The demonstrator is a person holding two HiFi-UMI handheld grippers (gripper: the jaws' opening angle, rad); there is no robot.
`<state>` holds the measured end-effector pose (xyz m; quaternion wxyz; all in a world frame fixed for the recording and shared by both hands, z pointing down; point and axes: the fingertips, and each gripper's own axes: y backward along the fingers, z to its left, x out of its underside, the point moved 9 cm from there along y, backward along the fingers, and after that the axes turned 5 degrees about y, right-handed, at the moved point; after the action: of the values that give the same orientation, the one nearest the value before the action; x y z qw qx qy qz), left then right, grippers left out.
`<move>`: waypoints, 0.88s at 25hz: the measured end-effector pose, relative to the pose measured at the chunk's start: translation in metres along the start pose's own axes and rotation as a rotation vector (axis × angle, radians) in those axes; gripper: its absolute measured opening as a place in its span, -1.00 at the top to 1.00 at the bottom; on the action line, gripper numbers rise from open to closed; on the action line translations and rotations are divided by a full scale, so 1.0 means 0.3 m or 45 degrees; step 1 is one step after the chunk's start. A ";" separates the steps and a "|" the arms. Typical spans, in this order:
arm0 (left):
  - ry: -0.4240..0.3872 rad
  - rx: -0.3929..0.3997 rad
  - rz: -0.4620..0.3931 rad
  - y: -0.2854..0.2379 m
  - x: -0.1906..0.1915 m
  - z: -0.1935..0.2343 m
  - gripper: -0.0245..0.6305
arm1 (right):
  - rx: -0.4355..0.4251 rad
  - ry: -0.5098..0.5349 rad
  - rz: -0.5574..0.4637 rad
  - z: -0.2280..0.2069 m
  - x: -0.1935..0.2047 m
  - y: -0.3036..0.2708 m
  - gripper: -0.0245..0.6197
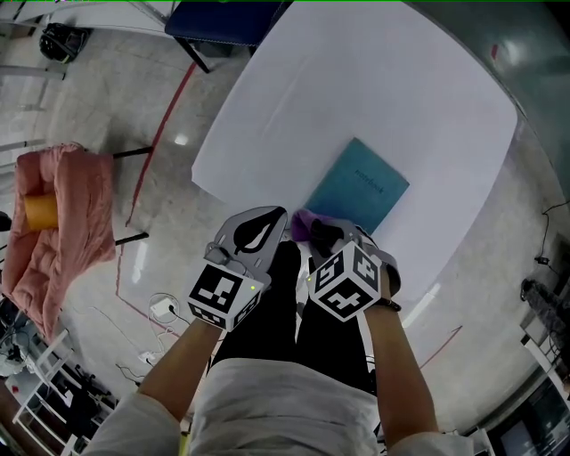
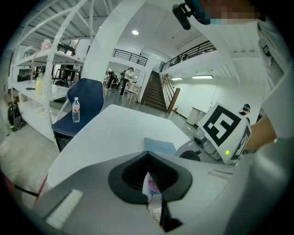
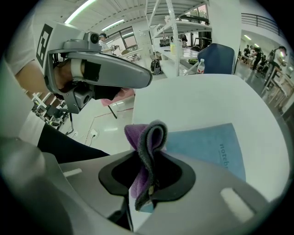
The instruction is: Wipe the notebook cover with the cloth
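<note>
A teal notebook lies flat on the white table, near its front edge. My right gripper hovers just short of the notebook's near corner, shut on a folded purple-and-grey cloth. In the right gripper view the cloth stands up out of the closed jaws of the right gripper, with the notebook right behind it. My left gripper hangs beside the right one at the table's edge, shut and holding nothing. From the left gripper, the notebook shows beyond its tips.
A blue chair stands at the table's far side, with a water bottle on its seat. A pink cloth drapes over a stand on the floor to the left. Shelving lines the left wall.
</note>
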<state>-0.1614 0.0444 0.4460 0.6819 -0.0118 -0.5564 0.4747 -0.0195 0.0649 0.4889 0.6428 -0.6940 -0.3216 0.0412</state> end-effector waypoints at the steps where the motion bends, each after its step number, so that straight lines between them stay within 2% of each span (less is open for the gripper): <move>1: -0.001 0.001 0.001 -0.001 0.001 -0.002 0.92 | -0.002 0.002 -0.003 0.001 0.002 -0.001 0.58; 7: -0.015 0.007 -0.002 -0.007 -0.018 -0.009 0.92 | 0.014 -0.015 -0.078 -0.014 0.007 0.027 0.58; 15: -0.042 0.022 0.003 -0.024 -0.031 -0.035 0.92 | 0.036 -0.114 -0.220 -0.050 0.026 0.077 0.58; 22: -0.087 0.042 0.011 -0.044 -0.058 -0.069 0.92 | 0.109 -0.203 -0.329 -0.088 0.070 0.143 0.58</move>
<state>-0.1359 0.0363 0.4321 0.6605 0.0132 -0.5712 0.4871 0.0266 0.0539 0.4615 0.6441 -0.6135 -0.4562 0.0266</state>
